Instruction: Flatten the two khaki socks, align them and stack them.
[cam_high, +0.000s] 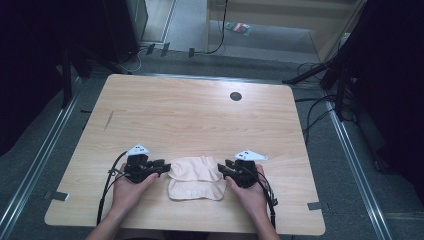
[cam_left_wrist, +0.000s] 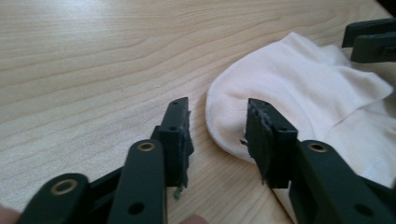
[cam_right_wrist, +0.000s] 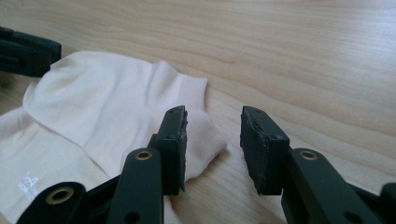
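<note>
Two pale pink socks (cam_high: 195, 172) lie overlapped near the table's front edge, one (cam_high: 192, 167) partly on top of the other (cam_high: 196, 190). My left gripper (cam_high: 162, 165) rests at their left side, open. In the left gripper view the rounded end of the top sock (cam_left_wrist: 299, 88) reaches into the gap between the jaws of that gripper (cam_left_wrist: 217, 126), unpinched. My right gripper (cam_high: 222, 167) sits at the socks' right side, open. In the right gripper view the ribbed cuff (cam_right_wrist: 201, 130) lies by the inner jaw of this gripper (cam_right_wrist: 212, 135).
The wooden table (cam_high: 200, 115) has a small dark round grommet (cam_high: 235, 96) near its far edge. Cables trail from both grippers toward the front edge. Dark stands and floor cables (cam_high: 320, 110) surround the table on grey carpet.
</note>
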